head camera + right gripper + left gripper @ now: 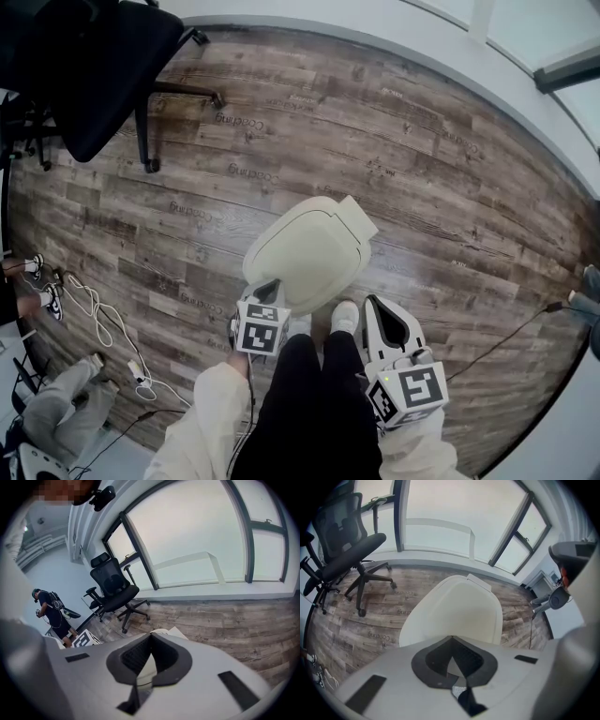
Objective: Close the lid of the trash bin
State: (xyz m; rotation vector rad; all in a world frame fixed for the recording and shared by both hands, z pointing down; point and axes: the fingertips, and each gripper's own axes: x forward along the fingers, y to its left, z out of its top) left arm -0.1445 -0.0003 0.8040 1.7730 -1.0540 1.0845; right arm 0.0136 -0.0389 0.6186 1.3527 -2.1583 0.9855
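Both claws [271,286] [370,302] near lid [309,251].

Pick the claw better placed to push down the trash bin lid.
Left, probably. The left claw is shut at the near edge of the lid, which fills its view. The right claw, also shut, sits off to one side.

I see the trash bin [309,251] on the floor [422,159] just beyond the person's feet [323,322]. The left gripper [272,286] is at its near-left edge and the right gripper [373,302] beside it (near right). An office chair [94,66] stands far left, and cables [98,323] lie near left.
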